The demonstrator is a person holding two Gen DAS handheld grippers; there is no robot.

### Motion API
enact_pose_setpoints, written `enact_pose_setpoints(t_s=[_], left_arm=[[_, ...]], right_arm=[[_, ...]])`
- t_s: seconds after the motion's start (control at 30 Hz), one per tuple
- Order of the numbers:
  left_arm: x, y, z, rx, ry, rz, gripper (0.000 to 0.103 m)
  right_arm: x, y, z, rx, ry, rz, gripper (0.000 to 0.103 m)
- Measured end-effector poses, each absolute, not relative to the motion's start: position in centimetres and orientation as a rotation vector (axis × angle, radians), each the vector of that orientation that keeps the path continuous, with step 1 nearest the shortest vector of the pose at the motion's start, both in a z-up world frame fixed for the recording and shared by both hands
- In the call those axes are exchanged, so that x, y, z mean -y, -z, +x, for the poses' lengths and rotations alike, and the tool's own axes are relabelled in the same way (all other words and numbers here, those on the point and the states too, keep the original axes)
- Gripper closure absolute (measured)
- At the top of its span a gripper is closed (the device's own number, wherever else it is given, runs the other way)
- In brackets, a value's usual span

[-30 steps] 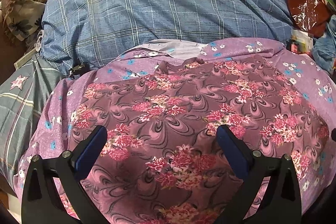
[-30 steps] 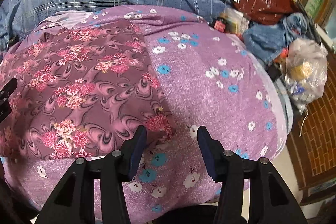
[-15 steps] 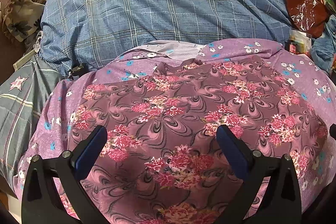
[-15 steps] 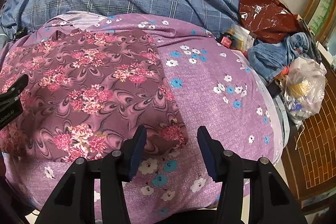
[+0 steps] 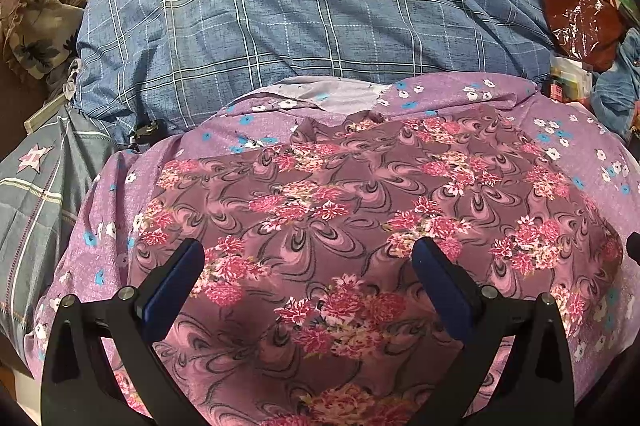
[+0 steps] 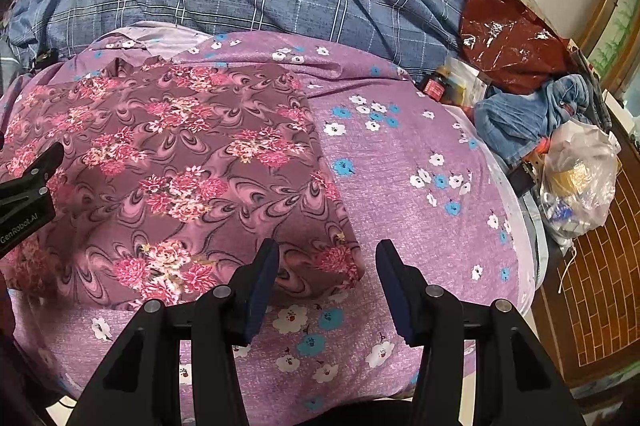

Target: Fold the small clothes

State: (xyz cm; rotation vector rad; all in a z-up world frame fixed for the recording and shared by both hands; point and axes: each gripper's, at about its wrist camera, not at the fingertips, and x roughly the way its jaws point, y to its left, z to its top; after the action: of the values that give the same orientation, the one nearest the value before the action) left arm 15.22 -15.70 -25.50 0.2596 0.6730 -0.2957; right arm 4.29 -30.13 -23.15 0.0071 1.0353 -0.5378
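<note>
A folded maroon garment [image 5: 360, 210] with pink flowers lies flat on a purple flowered sheet [image 5: 492, 94]. My left gripper [image 5: 308, 266] hovers over the garment's near part, jaws wide open, nothing between them. In the right wrist view the same garment [image 6: 180, 162] fills the left half, on the sheet [image 6: 420, 154]. My right gripper [image 6: 326, 270] hangs open just above the garment's near right corner, holding nothing. The left gripper's black body [image 6: 28, 194] pokes in at that view's left edge.
A blue plaid quilt [image 5: 320, 10] is heaped behind the sheet. Right of the bed lie a red plastic bag [image 6: 508, 42], blue jeans [image 6: 532, 114] and a clear bag of items [image 6: 576, 182]. Crumpled cloth [image 5: 36, 18] sits at far left. A brick-pattern floor [image 6: 596, 282] shows beyond the bed's right edge.
The right wrist view has shifted back a little, so the garment's near right corner now lies between the right fingers' tips. The left gripper and the garment have stayed put.
</note>
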Motion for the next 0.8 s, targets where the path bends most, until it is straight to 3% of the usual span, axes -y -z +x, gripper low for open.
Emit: enact_pose_setpoints(t_s=[0.53,0.8], left_arm=[[16.3,25.7,14.9,-0.688,0.329,0.269,0.0],[16.7,27.7,14.8,-0.841,0.368,0.274,0.0]], right_arm=[[30.5,24.6,4.6,-1.055,0.532,0.005,0.051],[32.3,27.4,6.3,-1.053,0.376,0.209,0.05]])
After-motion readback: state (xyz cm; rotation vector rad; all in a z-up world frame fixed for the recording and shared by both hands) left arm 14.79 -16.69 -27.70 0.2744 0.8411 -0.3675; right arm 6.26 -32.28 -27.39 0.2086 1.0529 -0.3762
